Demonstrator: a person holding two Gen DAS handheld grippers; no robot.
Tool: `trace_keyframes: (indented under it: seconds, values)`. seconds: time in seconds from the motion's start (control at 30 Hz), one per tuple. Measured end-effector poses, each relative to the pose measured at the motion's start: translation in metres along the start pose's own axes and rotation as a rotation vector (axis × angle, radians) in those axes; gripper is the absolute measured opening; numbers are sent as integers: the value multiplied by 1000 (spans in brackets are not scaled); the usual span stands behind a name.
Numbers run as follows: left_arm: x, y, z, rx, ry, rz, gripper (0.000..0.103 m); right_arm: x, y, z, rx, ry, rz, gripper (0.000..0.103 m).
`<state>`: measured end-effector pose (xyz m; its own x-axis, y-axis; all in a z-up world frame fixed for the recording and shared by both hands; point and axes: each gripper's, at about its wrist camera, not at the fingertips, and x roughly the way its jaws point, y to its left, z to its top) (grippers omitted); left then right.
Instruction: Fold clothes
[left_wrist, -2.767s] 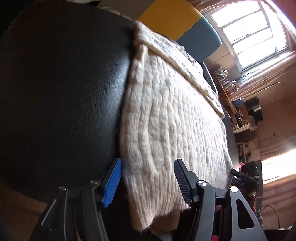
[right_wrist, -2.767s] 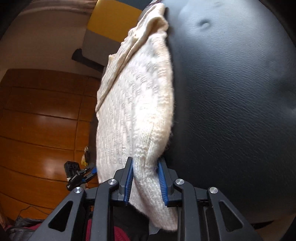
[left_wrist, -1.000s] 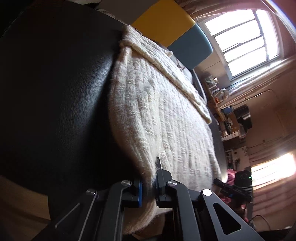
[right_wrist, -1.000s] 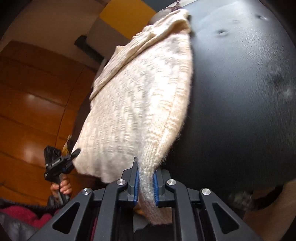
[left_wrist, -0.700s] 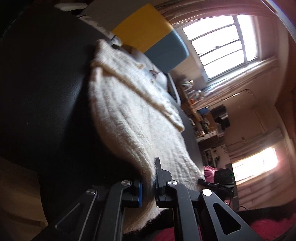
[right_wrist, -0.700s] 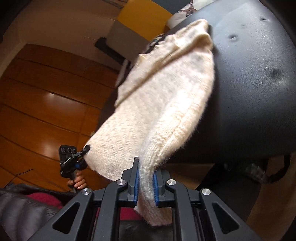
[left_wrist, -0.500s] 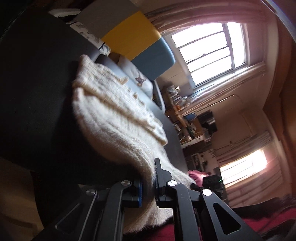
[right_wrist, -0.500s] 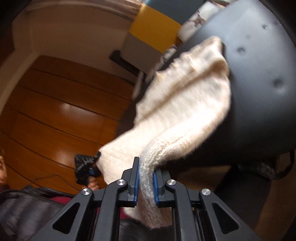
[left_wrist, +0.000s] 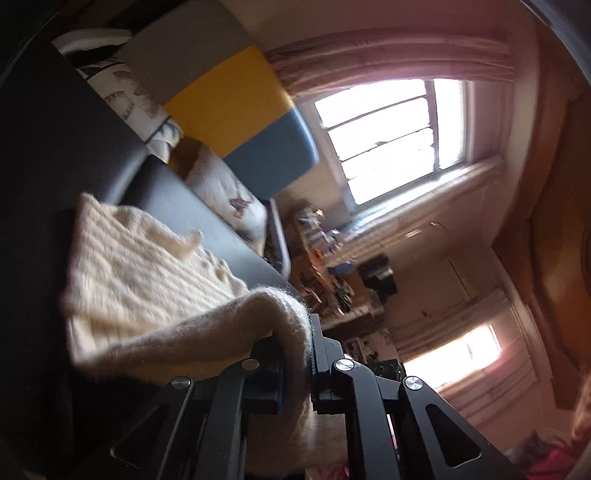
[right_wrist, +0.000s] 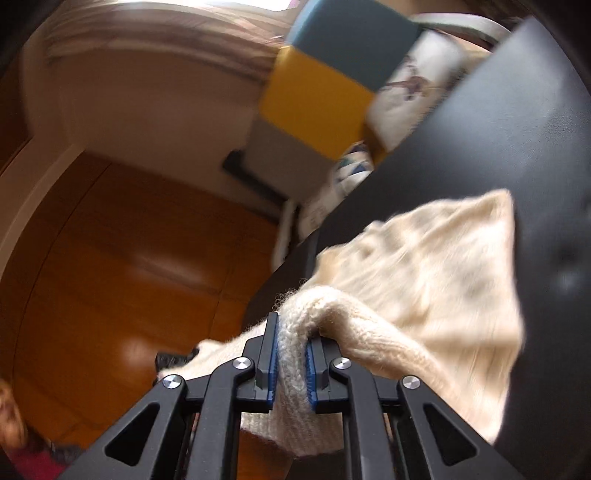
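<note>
On one black seat (right_wrist: 480, 166), two grippers pinch one cream sweater (right_wrist: 424, 266).

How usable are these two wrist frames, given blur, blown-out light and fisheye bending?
Left wrist view: the window is blown out white, the left tool is sharp, and the cream sweater is soft with motion blur. Right wrist view: the right tool is crisp on the knit, but the sweater's far part and the yellow cushion are smeared; straight edges bow toward the rim in both.
</note>
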<state>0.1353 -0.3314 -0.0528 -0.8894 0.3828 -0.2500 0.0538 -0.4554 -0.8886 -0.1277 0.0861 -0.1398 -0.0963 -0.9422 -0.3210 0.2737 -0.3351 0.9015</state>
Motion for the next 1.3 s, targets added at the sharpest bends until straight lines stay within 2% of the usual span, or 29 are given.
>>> trace_keyframes:
  seconds: [0.07, 0.13, 0.2, 0.27, 0.4, 0.43, 0.53, 0.6, 0.63, 0.73, 0.77, 0.9, 1.03, 1.13, 1.2, 1.3]
  values:
    - [24, 24, 24, -45, 11, 78, 10, 20, -27, 21, 93, -12, -63, 12]
    - [54, 55, 48, -126, 45, 169, 11, 33, -58, 34, 215, -30, -107, 19]
    - [82, 94, 65, -257, 111, 202, 16, 34, -81, 39, 312, -62, -52, 26]
    - [95, 122, 74, -363, 127, 220, 24, 30, -95, 43, 372, -97, -2, 26]
    - [90, 144, 89, -419, 63, 180, 31, 12, -88, 44, 338, -141, 34, 28]
    - [86, 148, 91, -434, 48, 169, 36, 7, -82, 44, 314, -143, 25, 30]
    - [60, 155, 95, -457, -14, 173, 47, -4, -61, 38, 219, -118, -52, 31]
    - [41, 160, 93, -472, -53, 200, 50, -9, -46, 32, 146, -87, -120, 31]
    - [33, 162, 91, -467, -63, 228, 51, -11, -38, 29, 110, -72, -155, 31]
    - [14, 163, 76, -401, -70, 394, 52, -3, -17, 14, -41, 1, -307, 31]
    - [10, 163, 71, -376, -60, 429, 52, 1, -13, 10, -77, 25, -345, 31]
    - [9, 158, 47, -303, 15, 431, 53, 3, -13, -3, -147, 56, -492, 32]
    - [18, 149, 29, -217, 86, 473, 55, 5, -29, -13, -104, 138, -494, 32]
    - [13, 126, 30, -163, 40, 476, 55, -4, -38, -26, -76, 191, -388, 34]
    - [18, 105, 37, -107, 31, 437, 55, -5, -45, -32, -75, 230, -356, 36]
    - [62, 65, 49, 68, 129, 430, 56, -3, -58, -35, -83, 282, -358, 36]
